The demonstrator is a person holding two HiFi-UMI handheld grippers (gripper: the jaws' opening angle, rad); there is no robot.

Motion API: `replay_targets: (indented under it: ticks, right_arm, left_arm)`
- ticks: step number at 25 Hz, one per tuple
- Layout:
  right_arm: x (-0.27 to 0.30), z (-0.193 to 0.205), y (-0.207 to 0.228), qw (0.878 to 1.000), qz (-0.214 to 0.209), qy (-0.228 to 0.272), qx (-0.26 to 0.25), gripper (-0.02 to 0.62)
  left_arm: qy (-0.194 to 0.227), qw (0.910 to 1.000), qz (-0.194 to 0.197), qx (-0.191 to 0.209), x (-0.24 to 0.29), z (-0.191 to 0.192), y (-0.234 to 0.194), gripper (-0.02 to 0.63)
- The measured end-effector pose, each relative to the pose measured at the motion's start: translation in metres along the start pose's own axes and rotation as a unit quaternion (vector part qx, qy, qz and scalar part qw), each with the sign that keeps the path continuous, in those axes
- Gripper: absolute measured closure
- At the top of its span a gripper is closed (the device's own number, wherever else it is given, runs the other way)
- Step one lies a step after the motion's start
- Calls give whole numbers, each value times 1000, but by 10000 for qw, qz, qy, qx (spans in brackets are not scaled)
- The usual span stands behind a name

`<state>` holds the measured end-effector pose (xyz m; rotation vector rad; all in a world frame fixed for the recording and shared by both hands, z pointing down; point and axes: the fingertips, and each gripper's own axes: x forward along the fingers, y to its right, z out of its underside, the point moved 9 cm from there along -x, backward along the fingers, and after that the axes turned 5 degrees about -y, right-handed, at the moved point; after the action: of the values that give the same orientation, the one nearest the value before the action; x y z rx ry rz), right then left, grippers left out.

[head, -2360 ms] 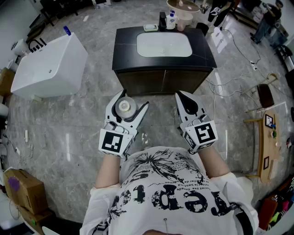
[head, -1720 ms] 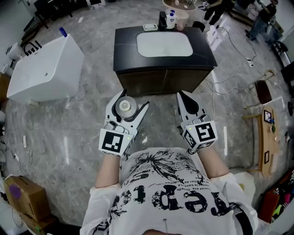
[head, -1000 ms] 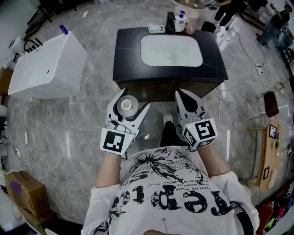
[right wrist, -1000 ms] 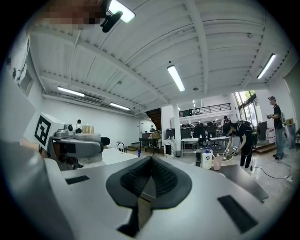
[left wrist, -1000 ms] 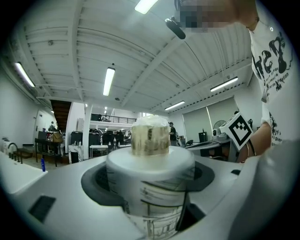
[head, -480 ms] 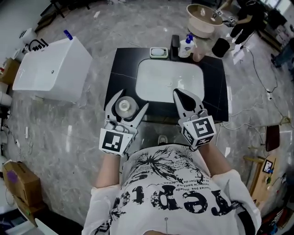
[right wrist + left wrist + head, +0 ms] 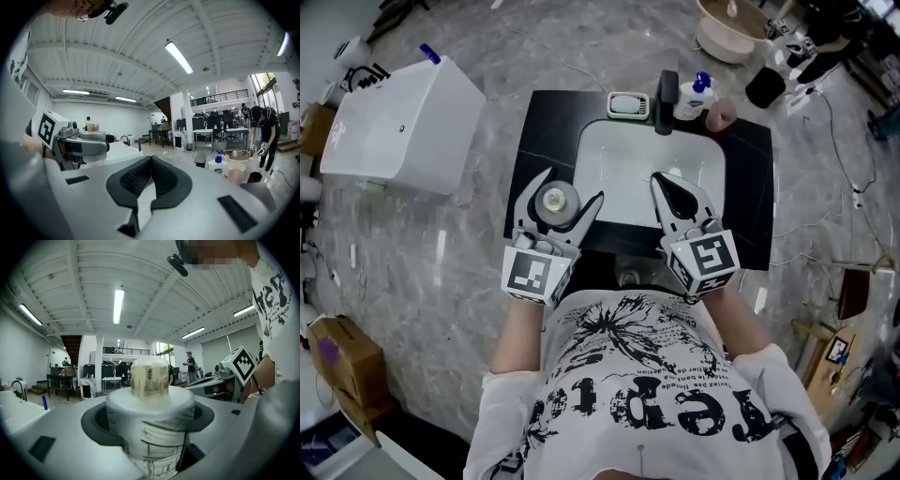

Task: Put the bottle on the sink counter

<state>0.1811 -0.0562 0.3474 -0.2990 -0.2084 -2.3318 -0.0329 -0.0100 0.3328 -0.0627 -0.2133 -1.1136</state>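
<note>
My left gripper (image 7: 562, 195) is shut on a white bottle (image 7: 554, 201) with a printed label and a pale cap; the bottle (image 7: 149, 413) fills the left gripper view, upright between the jaws. In the head view it hangs above the front left part of the black sink counter (image 7: 542, 148), beside the white basin (image 7: 628, 169). My right gripper (image 7: 667, 184) is shut with nothing in it and hovers over the basin's front right. In the right gripper view its black pads (image 7: 136, 178) meet.
At the counter's back stand a soap dish (image 7: 627, 104), a black faucet (image 7: 667, 89), a pump bottle (image 7: 693, 95) and a pinkish cup (image 7: 723, 113). A white bathtub (image 7: 398, 127) lies to the left, a beige basin (image 7: 731, 31) behind, cables on the floor at right.
The person walked up to the sink counter. Both grippers, earlier above the floor in front of the cabinet, now hang over the counter and basin. The bottle stayed in the left gripper.
</note>
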Motion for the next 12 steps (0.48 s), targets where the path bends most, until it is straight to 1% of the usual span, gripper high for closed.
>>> replay_targets:
  ticks: [3,6,9,12]
  right_arm:
    - [34,-6,10,10000,72,-34,50,581]
    - [72,-15,21,9996,230,-60,156,581]
    - [118,-22,33,9989,362,-144,263,581]
    - [162,-26,42,9983,470,-220,265,581]
  left_arm:
    - [-73,9999,106,-58,28,6,-30,258]
    - [-156,9995,282,-71,57,10,-65,259]
    - [-254,9985,471,-96,91,15,-104,259]
    - [-341,9974,616,-154,123,25,-143,259]
